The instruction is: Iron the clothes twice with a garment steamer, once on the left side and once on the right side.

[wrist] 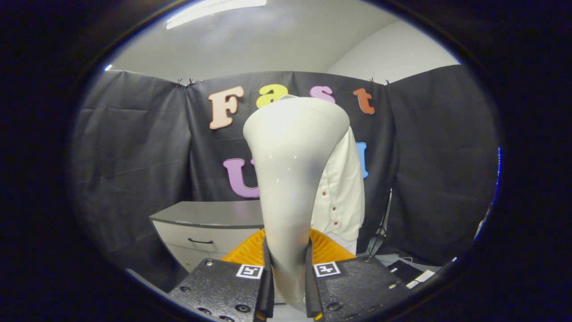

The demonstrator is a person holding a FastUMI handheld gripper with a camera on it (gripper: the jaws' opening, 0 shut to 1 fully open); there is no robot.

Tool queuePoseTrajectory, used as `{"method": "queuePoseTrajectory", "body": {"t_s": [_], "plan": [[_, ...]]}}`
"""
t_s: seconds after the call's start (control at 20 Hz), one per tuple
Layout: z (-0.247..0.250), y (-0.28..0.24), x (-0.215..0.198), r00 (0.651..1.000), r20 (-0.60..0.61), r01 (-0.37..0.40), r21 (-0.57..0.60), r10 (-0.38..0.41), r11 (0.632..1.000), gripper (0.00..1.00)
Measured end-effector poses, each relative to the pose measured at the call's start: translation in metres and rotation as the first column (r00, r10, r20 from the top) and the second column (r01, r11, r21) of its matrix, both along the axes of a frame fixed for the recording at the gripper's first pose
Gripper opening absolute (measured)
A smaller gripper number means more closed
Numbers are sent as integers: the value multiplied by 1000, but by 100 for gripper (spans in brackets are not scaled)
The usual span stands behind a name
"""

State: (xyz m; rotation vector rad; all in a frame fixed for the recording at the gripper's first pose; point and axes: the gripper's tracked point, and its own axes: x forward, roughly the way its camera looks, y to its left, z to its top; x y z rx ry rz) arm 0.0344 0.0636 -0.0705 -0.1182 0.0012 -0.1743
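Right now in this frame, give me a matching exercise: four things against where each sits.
Things:
1. garment steamer
2. shirt
3. cabinet
4. orange ribbed piece

Places:
A. hanging beyond the steamer, against the booth wall
B. gripped between the jaws of the gripper
C. just ahead of the jaws, behind the steamer's handle
D. standing beyond the jaws, its drawer shut

Pairs: 1-B, 2-A, 3-D, 4-C

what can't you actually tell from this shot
- Most of the white shirt: hidden behind the garment steamer, which the gripper is shut on; one buttoned strip shows.
- Steamer's face and any steam: pointed away.
- Gap between steamer and shirt: cannot tell.
- Orange ribbed object: mostly covered by steamer and fingers.
- Grey drawer cabinet: partly blocked.
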Motion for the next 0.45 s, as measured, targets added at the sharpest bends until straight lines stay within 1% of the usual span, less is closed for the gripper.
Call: {"method": "queuePoseTrajectory", "body": {"t_s": [0.25, 0.35, 0.45], "plan": [[-19, -5, -32, 1000, 16, 19, -7, -19, 1000, 27], [-37, -7, -43, 1000, 3, 25, -12, -24, 1000, 27], [-55, -6, -44, 999, -36, 18, -3, -18, 1000, 27]]}}
